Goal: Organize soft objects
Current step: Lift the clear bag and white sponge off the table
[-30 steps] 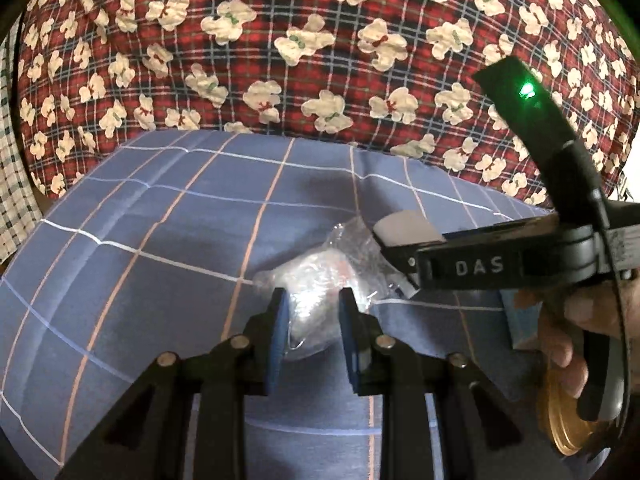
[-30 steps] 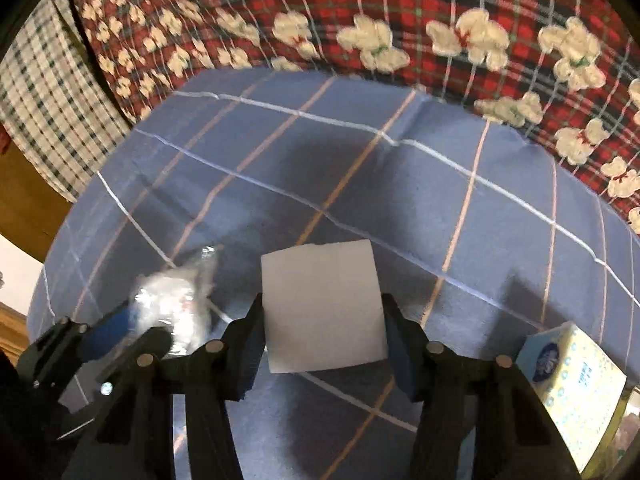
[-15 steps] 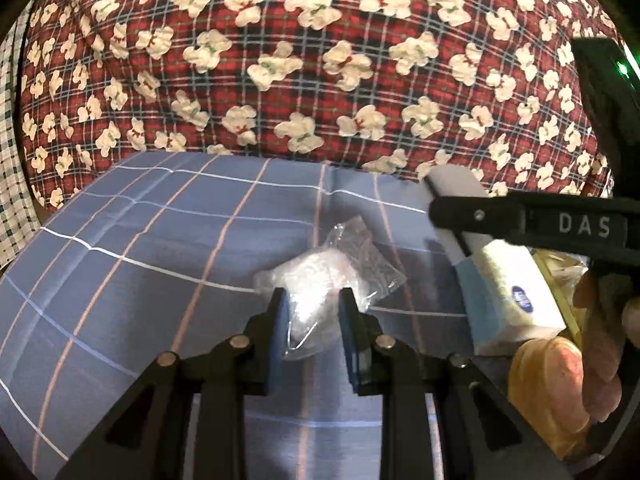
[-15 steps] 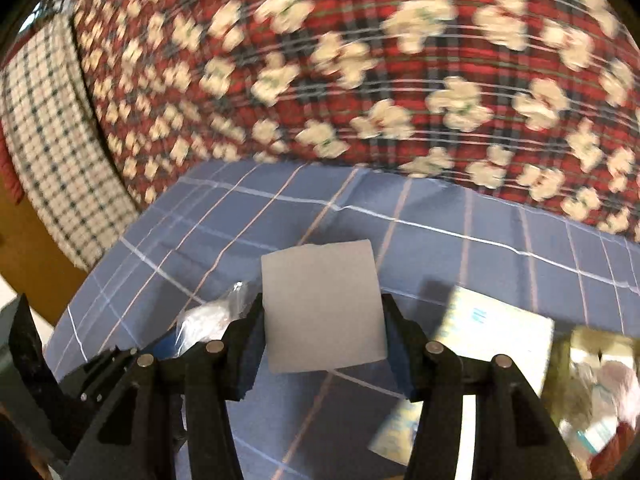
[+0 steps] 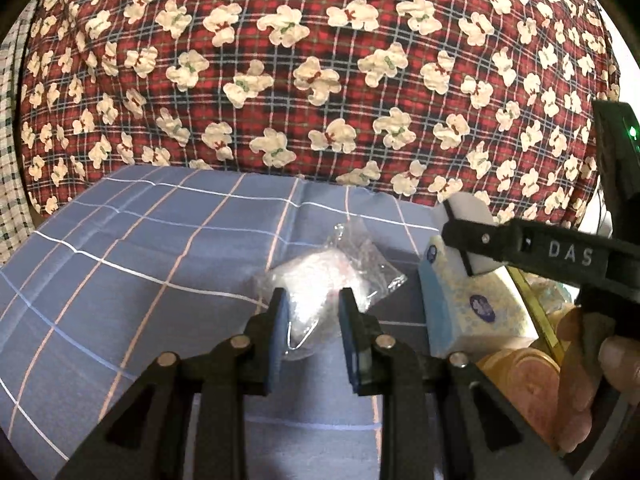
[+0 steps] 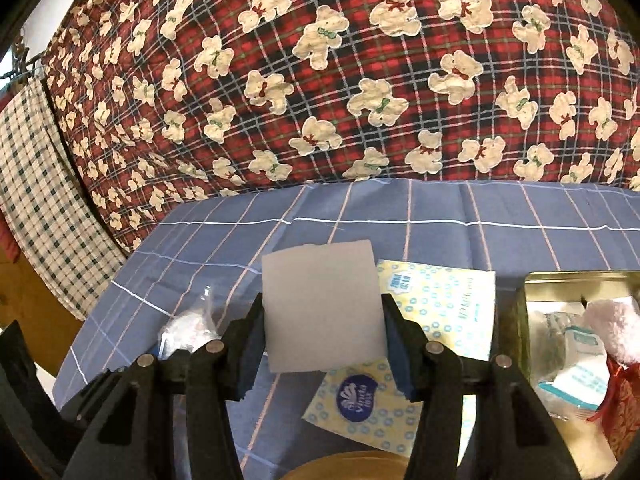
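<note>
My left gripper (image 5: 312, 300) is shut on a clear plastic bag of white stuff (image 5: 320, 280), held over the blue checked cloth (image 5: 140, 248). My right gripper (image 6: 322, 312) is shut on a white foam block (image 6: 322, 304); it also shows in the left wrist view (image 5: 468, 236), above a blue-and-yellow tissue pack (image 5: 472, 308). The tissue pack (image 6: 436, 308) lies just behind the block in the right wrist view. The bag (image 6: 188, 328) shows at the lower left there.
A gold metal tin (image 6: 560, 280) at the right holds several soft packets and a pink fluffy item (image 6: 612, 324). A round gold lid (image 5: 524, 380) lies at the lower right. A red bear-print quilt (image 5: 320, 72) rises behind the cloth. A checked curtain (image 6: 36, 200) hangs at the left.
My right gripper has carried the foam block to the right, over the tissue pack and toward the tin. My left gripper has kept hold of the bag and turned slightly right.
</note>
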Tool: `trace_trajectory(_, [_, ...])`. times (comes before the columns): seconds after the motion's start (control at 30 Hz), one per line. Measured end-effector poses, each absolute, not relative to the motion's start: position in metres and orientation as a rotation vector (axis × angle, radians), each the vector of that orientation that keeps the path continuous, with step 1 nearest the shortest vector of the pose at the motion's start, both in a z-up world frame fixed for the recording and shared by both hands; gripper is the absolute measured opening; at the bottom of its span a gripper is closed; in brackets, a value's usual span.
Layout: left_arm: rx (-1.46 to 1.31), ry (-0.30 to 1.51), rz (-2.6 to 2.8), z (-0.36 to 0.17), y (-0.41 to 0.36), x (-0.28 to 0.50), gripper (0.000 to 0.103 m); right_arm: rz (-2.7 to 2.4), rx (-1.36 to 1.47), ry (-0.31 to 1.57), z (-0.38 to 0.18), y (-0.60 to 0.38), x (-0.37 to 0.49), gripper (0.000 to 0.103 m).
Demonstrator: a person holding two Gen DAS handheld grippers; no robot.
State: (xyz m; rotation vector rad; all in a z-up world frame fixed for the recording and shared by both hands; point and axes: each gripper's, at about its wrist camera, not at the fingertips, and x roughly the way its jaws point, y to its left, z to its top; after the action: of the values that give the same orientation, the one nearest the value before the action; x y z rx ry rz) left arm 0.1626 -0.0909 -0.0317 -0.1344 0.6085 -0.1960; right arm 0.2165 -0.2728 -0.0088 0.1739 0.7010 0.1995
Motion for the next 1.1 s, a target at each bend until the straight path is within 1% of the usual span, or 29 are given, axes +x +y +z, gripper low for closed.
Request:
trace_trajectory(0.27, [-0.086, 0.556, -0.161, -0.025, -0.099, 0.155, 0.024, 0.215, 0.189, 0.661, -0.006, -0.277, 0.21, 0.056])
trace_trajectory(0.5, [-0.1, 0.549, -0.167, -0.024, -0.099, 0.155, 0.024, 0.22, 0.186, 0.554, 0.003, -0.278, 0.197, 0.056])
trace_trajectory(1.1, [-0.052, 0.477, -0.172, -0.019, -0.108, 0.144, 0.024, 0.213, 0.204, 0.459, 0.01, -0.283, 0.183, 0.056])
